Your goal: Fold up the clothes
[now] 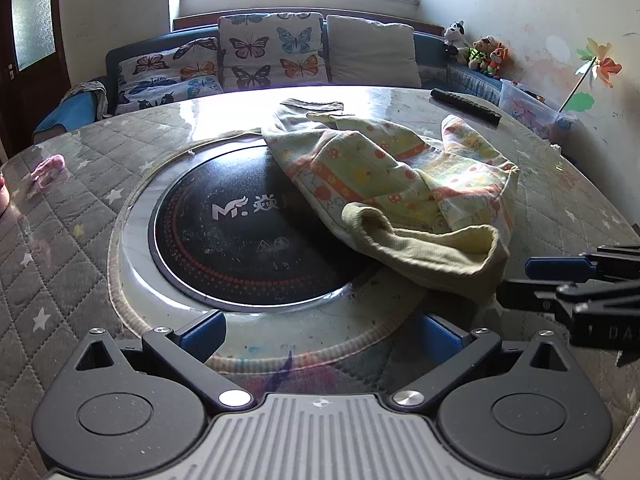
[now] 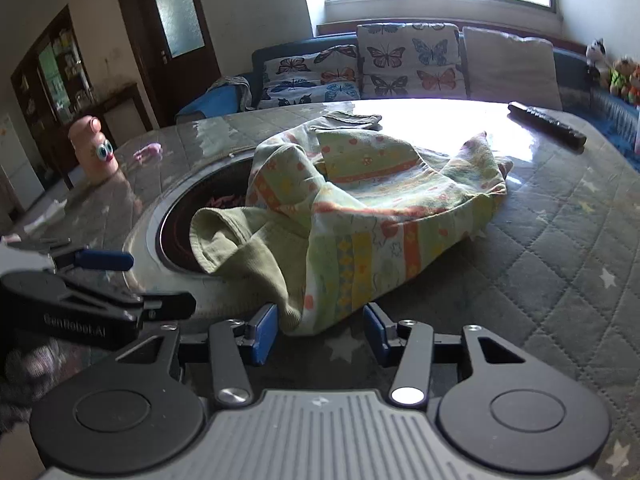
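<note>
One garment (image 2: 360, 216), a small patterned piece in pale green with orange and yellow bands, is seen lying crumpled in a loose heap on the quilted table cover (image 2: 560, 264), partly draped over the rim of the round black cooktop (image 1: 240, 232) set into the table. No flat, squared fold is shown; the cloth is bunched, with a plain ribbed hem turned out toward the near edge

The right gripper (image 2: 320, 334) is held low at the near edge of the heap, its jaws spread, with the hanging lower corner of the cloth lying between the blue pads (image 2: 264, 332) but not pinched. The left gripper (image 1: 320, 338) is held over the table short of the cloth, jaws spread wide and nothing between them

A grasping or spreading step is judged to be in hand. Closing the right jaws on that corner would be called for next, and a second edge would need to be found by the left so the piece can be drawn out flat
</note>
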{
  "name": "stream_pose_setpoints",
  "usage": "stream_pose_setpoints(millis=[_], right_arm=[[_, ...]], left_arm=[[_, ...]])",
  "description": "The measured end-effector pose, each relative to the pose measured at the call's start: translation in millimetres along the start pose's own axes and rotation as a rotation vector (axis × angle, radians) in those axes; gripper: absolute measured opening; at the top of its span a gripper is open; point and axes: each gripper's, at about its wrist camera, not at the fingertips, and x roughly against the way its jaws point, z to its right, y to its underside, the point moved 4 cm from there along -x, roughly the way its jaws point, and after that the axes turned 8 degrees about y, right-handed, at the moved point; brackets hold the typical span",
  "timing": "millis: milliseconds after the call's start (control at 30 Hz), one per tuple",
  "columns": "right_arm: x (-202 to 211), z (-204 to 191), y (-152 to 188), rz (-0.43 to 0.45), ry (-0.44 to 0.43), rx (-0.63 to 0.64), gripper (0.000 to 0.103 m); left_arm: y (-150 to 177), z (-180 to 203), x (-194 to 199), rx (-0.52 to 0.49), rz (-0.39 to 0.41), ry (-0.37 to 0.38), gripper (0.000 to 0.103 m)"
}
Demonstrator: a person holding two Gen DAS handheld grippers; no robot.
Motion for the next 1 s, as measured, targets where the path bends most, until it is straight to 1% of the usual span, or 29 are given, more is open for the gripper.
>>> stream_pose_setpoints(millis=[433, 500, 867, 933, 967, 1000], right_arm=[[4, -8, 26, -0.02, 0.03, 0.038, 0.053], [5, -9, 31, -0.021, 0.039, 0.048, 0.055], [5, -15, 42, -0.024, 0.062, 0.059, 0.056], [4, -15, 43, -0.025, 0.065, 0.058, 0.06], [4, -15, 43, -0.025, 0.067, 0.06, 0.067], [4, -16, 43, -0.024, 0.069, 0.061, 0.068]], left_arm=[[11, 5, 6, -0.005, -0.003, -0.003, 0.103], [12, 6, 8, -0.005, -0.001, -0.002, 0.103], [18, 9, 13, -0.004, 0.008, -0.008, 0.103], [19, 9, 13, 0.0, 0.009, -0.01, 0.103], [19, 8, 14, 0.002, 0.011, -0.01, 0.103], [20, 8, 14, 0.004, 0.012, -0.011, 0.103]])
